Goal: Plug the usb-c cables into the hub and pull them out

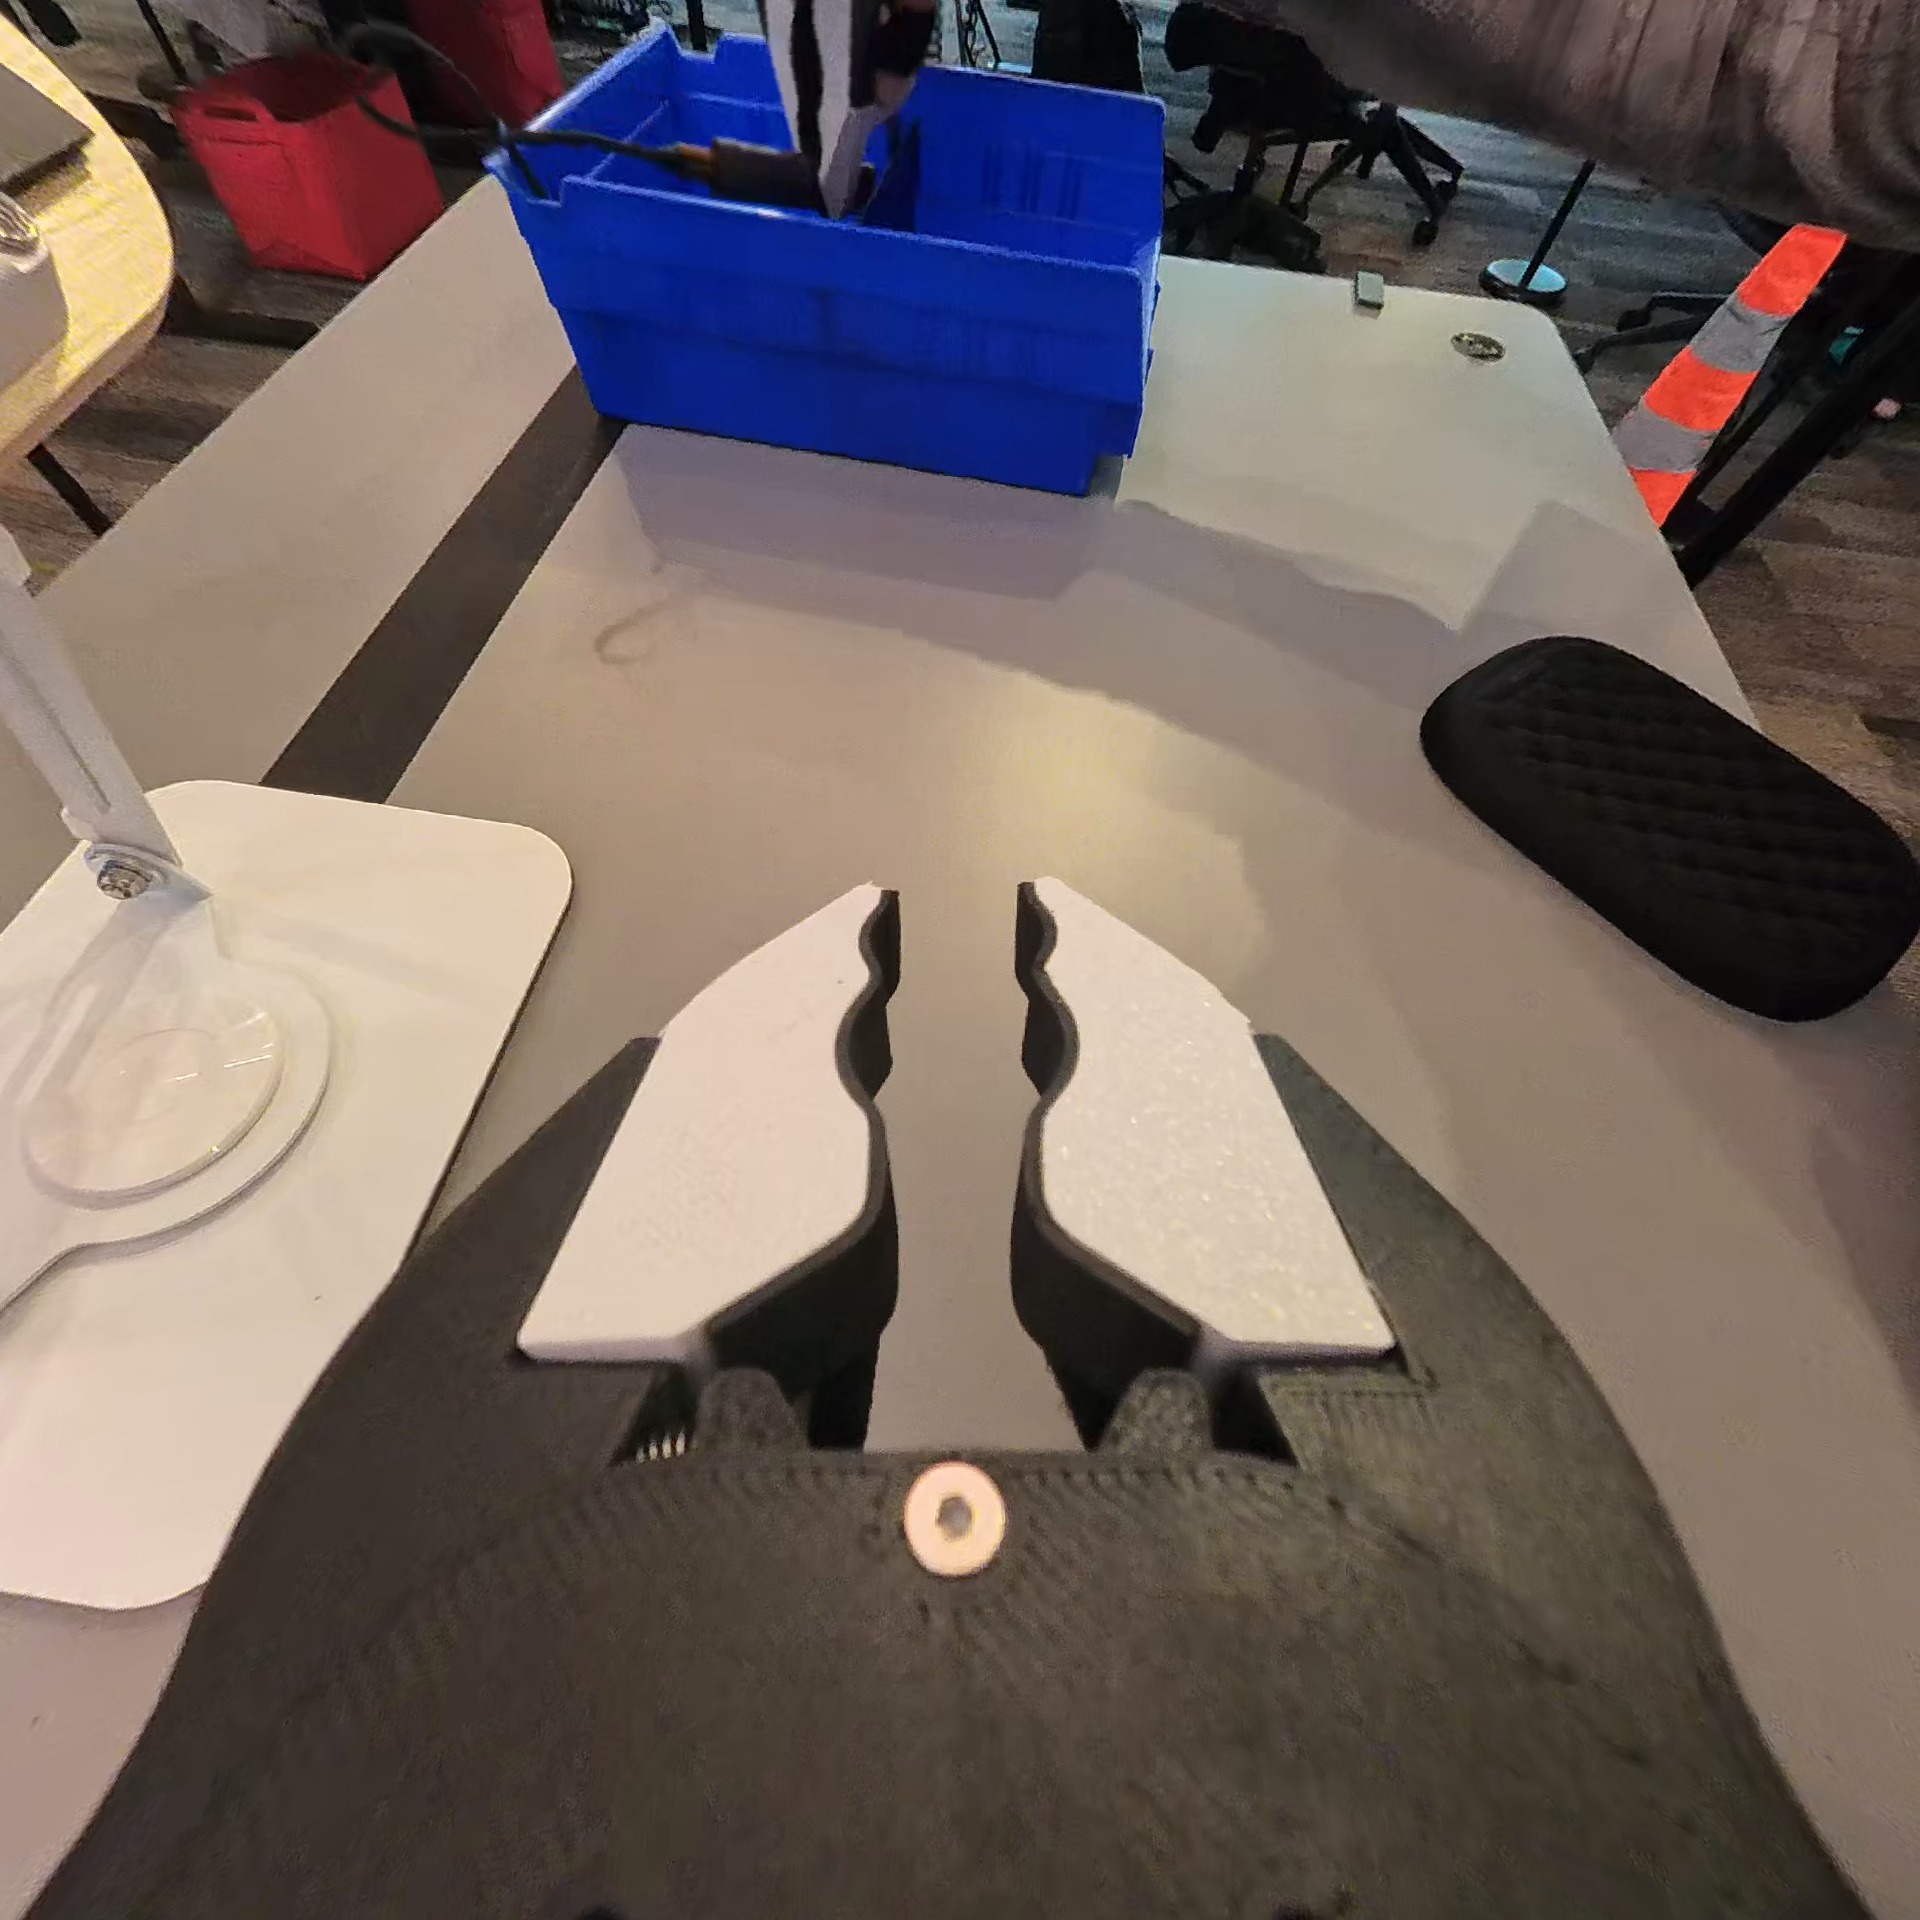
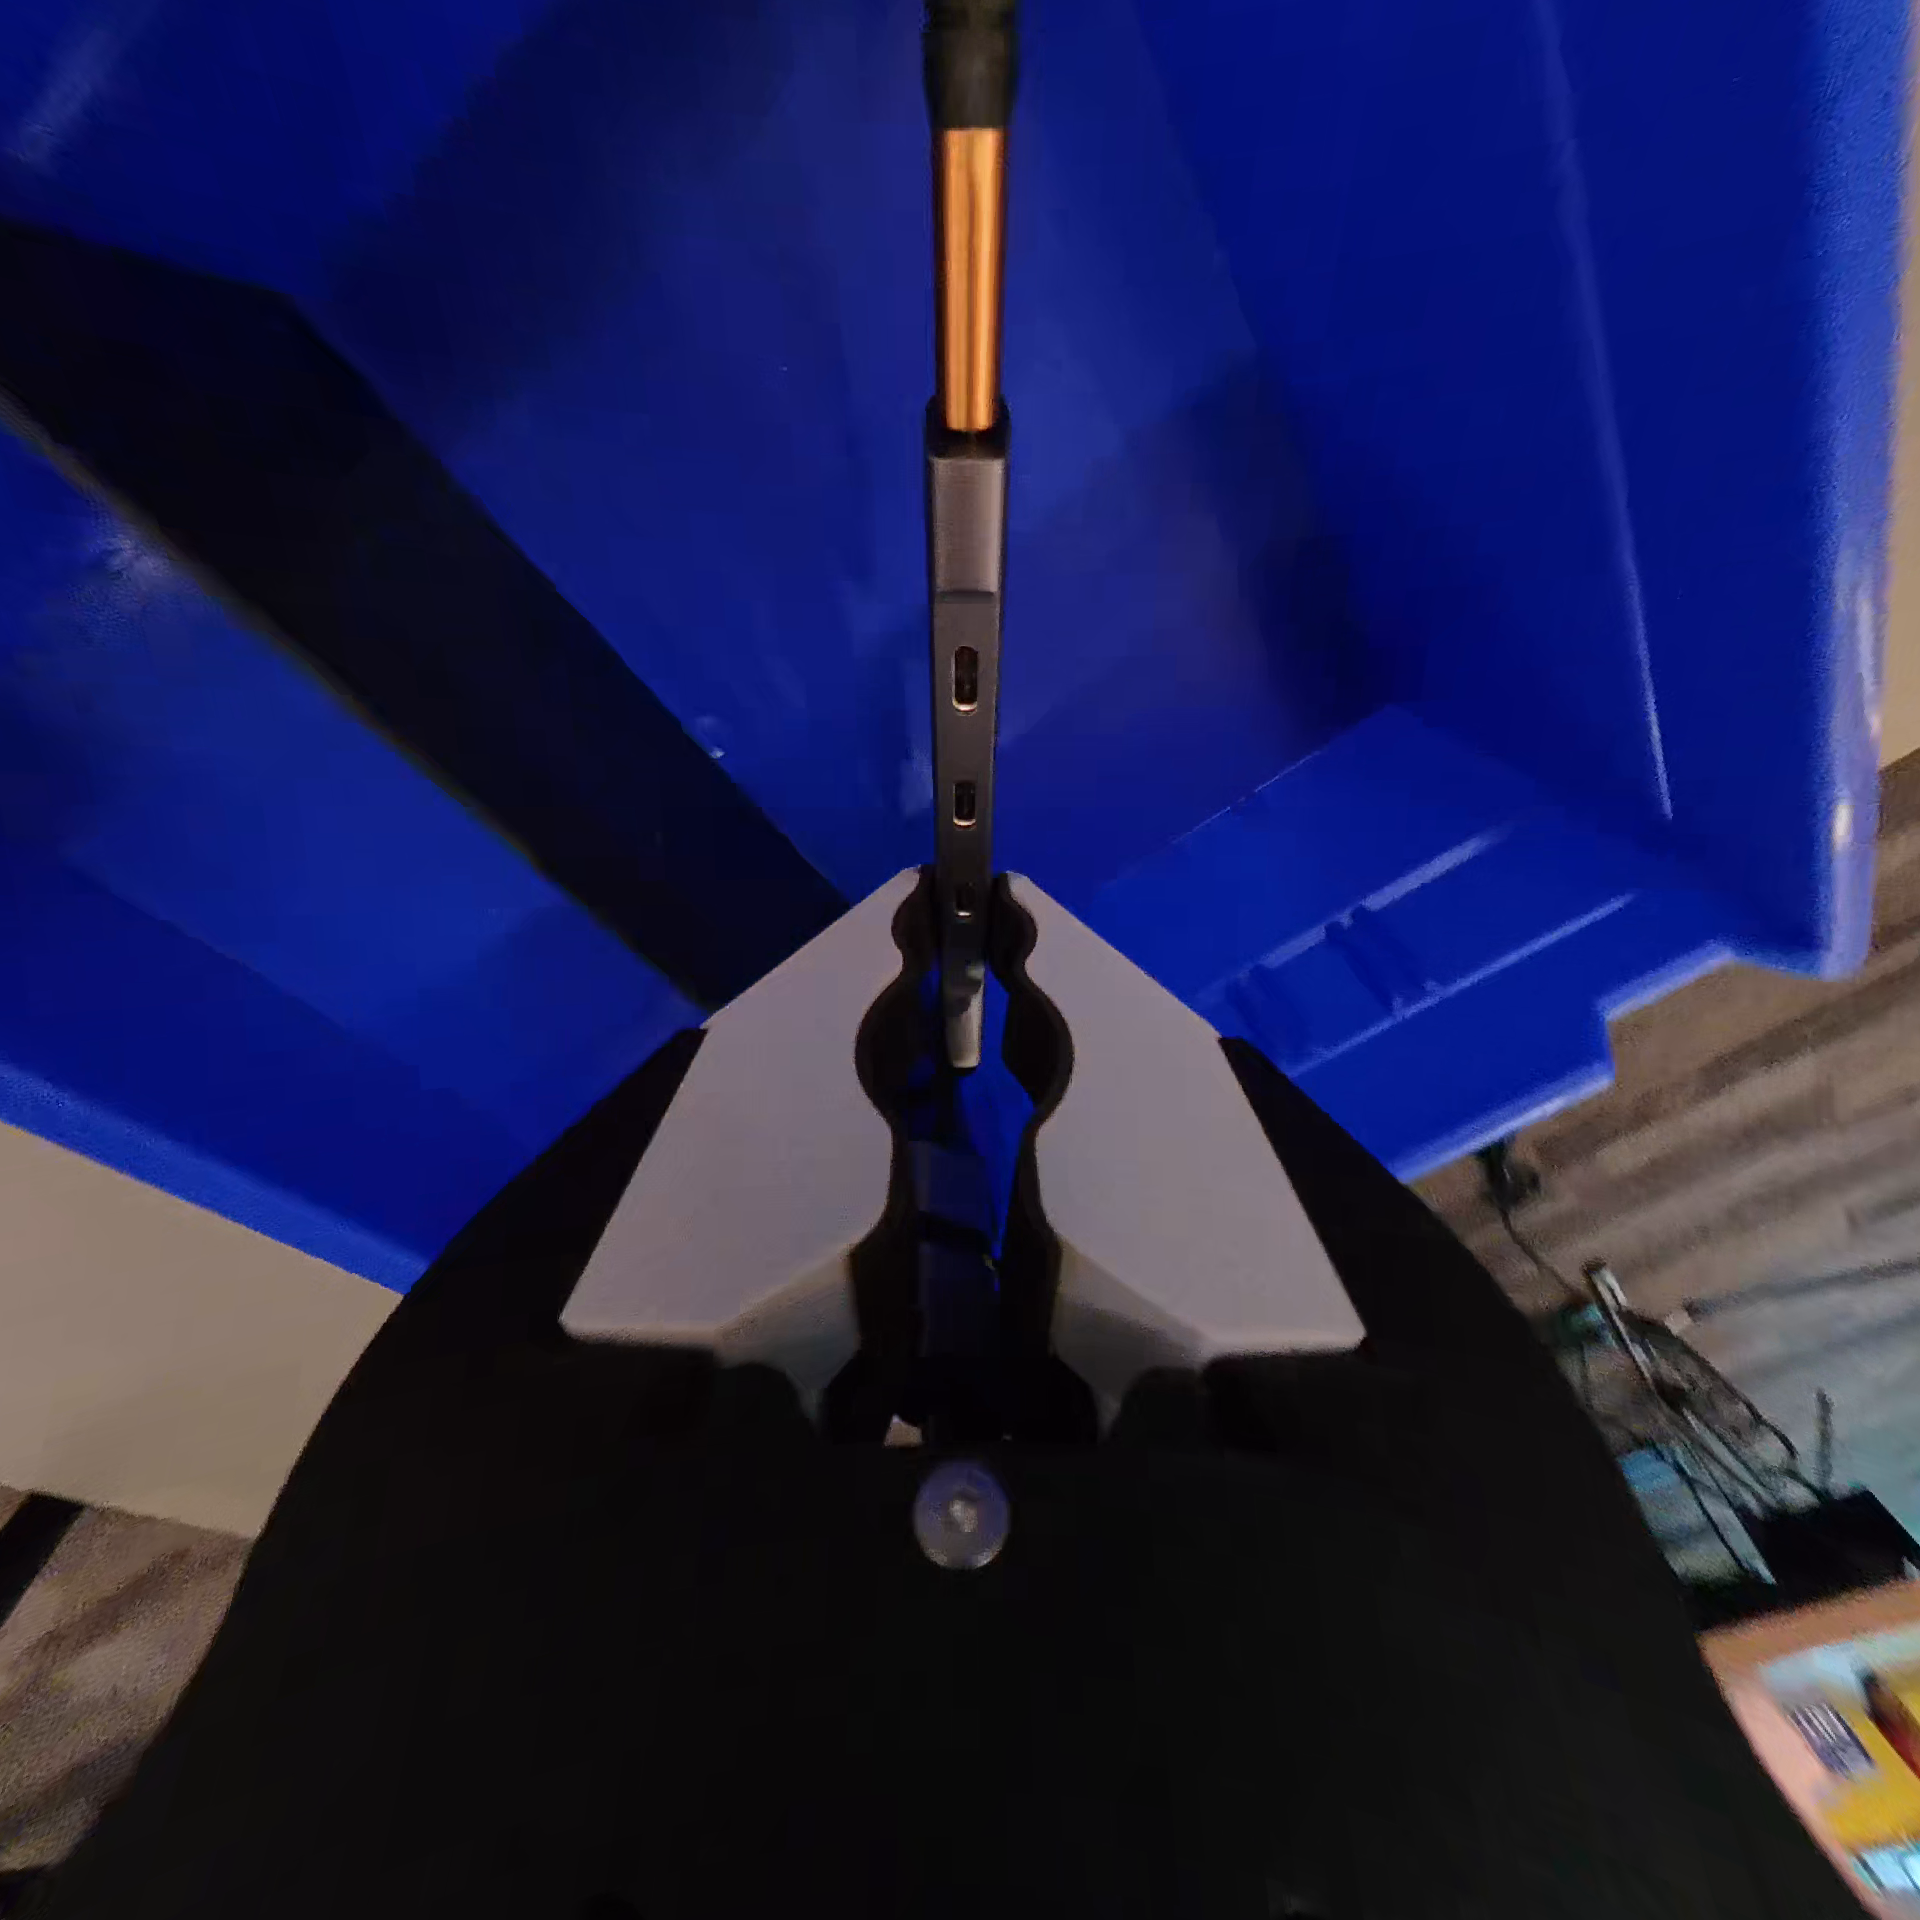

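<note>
Blue plastic fills most of the right wrist view: it is the inside of a blue bin (image 2: 1455,520). The right gripper (image 2: 961,883) has its two fingers pressed on a thin grey hub (image 2: 966,665), one on each flat side. It holds the hub near one end. The hub sticks out in front of the fingers, and its narrow edge faces the camera. Three small ports show in a row along that edge. The one closest to the fingers sits right between the tips. At the far end of the hub there is a shiny orange plug (image 2: 968,270), and a black cable (image 2: 971,62) runs on from it out of the top of the picture.

In the left wrist view the same blue bin (image 1: 862,343) stands at the far side of a grey table (image 1: 935,727). The hub (image 1: 758,161) shows as a dark shape inside the bin, with the black cable (image 1: 416,83) going over the bin's left wall. The right gripper (image 1: 842,177) reaches down into the bin from above.

The left gripper (image 1: 958,904) hangs over the bare table, well apart from the bin. Its fingers are open a little way and hold nothing. A black wrist rest (image 1: 1673,831) lies on the table to its right. A white stand base (image 1: 260,1143) sits to its left. An orange cone (image 1: 1725,364) stands on the floor past the table.
</note>
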### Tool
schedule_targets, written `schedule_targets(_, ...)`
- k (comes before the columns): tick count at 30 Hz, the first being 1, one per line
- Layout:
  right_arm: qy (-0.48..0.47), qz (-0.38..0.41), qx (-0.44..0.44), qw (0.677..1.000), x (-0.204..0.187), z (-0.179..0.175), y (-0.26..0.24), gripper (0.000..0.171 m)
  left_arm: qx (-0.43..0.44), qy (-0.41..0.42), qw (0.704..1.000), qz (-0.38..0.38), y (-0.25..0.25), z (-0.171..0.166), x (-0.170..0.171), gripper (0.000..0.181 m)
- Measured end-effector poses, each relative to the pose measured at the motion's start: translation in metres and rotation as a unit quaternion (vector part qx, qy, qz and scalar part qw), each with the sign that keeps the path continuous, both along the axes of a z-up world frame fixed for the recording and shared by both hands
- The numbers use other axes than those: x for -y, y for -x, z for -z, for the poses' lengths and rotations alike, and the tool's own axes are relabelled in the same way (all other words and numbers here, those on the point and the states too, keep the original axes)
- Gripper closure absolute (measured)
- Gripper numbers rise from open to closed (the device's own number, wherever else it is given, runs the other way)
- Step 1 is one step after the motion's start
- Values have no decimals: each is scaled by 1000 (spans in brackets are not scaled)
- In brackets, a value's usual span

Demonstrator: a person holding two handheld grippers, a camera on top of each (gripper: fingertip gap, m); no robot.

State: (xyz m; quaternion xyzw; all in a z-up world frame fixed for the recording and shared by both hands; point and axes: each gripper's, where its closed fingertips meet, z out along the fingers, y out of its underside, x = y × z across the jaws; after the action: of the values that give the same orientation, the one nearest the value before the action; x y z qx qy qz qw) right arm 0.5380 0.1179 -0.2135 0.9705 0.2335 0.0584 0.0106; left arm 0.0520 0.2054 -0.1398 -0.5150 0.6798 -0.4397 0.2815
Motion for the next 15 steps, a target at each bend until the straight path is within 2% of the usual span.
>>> schedule_targets(5, 119, -12, 82, 989, -6, 25, -2, 164, -17, -3, 1000, 7, 1, 8, 2, 160)
schedule_targets(6, 146, -6, 95, 985, -3, 26, -2, 153, -20, -6, 1000, 8, 1, 9, 2, 160)
schedule_targets(7, 155, -2, 107, 982, -4, 24, -3, 134, -22, -6, 1000, 9, 2, 10, 2, 160)
schedule_targets(9, 126, -3, 103, 987, -15, 18, -1, 112, -25, -6, 1000, 10, 3, 10, 2, 159)
schedule_targets(11, 94, 12, 105, 990, -22, 5, -2, 74, -22, -6, 1000, 10, 3, 8, 1, 159)
schedule_targets(12, 76, 17, 104, 992, -25, -3, -1, 66, -20, -5, 1000, 9, 4, 6, 1, 158)
schedule_targets(15, 8, 22, 78, 997, -32, -38, 15, 65, -12, -5, 1000, 4, 3, 1, -1, 157)
